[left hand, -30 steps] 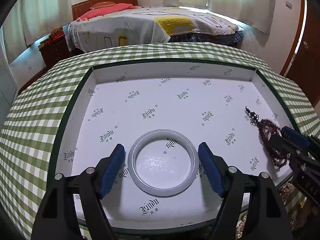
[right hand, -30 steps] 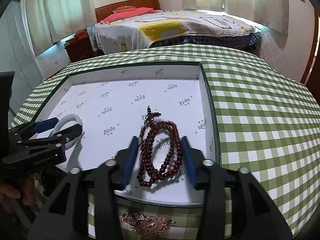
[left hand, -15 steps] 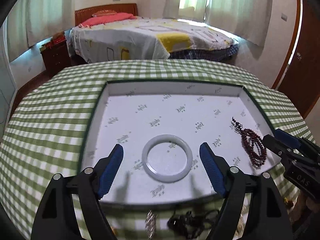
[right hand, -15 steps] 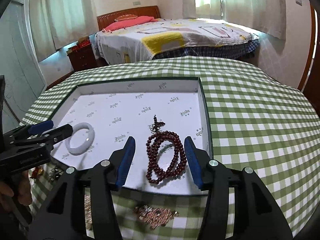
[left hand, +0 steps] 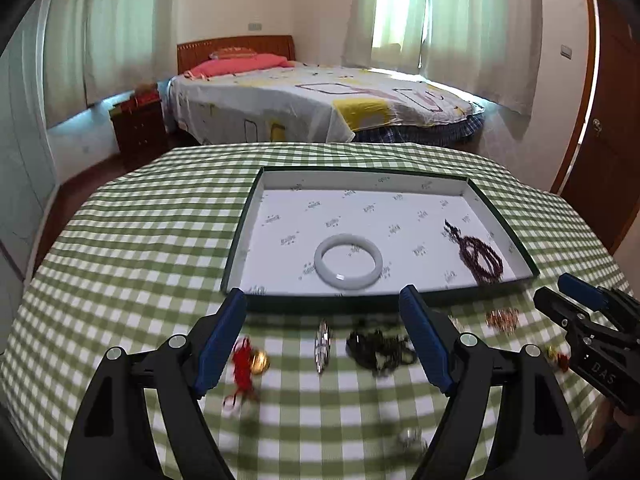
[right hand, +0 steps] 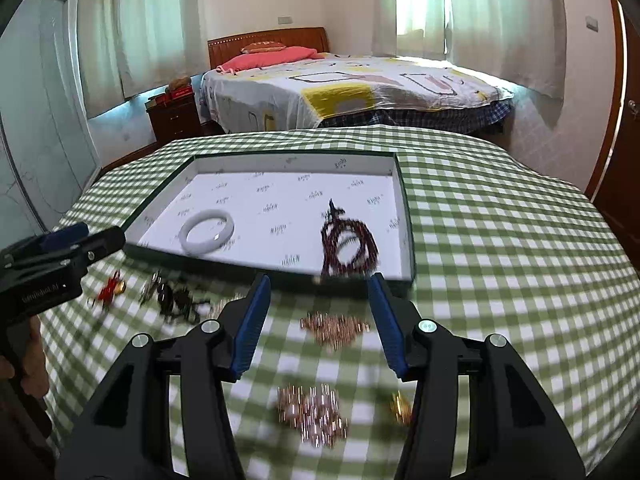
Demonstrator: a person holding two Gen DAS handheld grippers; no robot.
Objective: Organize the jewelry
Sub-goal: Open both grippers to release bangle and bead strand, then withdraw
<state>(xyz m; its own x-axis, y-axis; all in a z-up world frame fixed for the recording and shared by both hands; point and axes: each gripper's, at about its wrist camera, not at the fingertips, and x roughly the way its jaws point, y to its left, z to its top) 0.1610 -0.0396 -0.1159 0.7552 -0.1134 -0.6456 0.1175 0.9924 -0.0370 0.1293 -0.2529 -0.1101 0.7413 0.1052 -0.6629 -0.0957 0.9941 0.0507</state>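
Note:
A shallow white-lined tray (left hand: 280,184) (right hand: 400,184) lies on the green checked tablecloth. In it lie a white bangle (left hand: 347,267) (right hand: 207,231) and a dark red bead bracelet (left hand: 480,258) (right hand: 350,246). My left gripper (left hand: 324,340) is open and empty, above loose pieces in front of the tray: a red-and-gold charm (left hand: 248,364), a silver piece (left hand: 323,344) and a black bead tangle (left hand: 378,350). My right gripper (right hand: 318,320) is open and empty over a rose-gold chain pile (right hand: 334,330); another pile (right hand: 314,410) lies nearer.
The table's edge curves round close on all sides. A bed (left hand: 320,104), a dark wooden nightstand (left hand: 138,126) and a door (left hand: 608,128) stand beyond it. A small gold piece (right hand: 400,406) lies by the right gripper's right finger.
Both grippers have pulled back and up from the tray, leaving the bangle and the bead bracelet lying in it. Loose jewellery in front of the tray has come into view.

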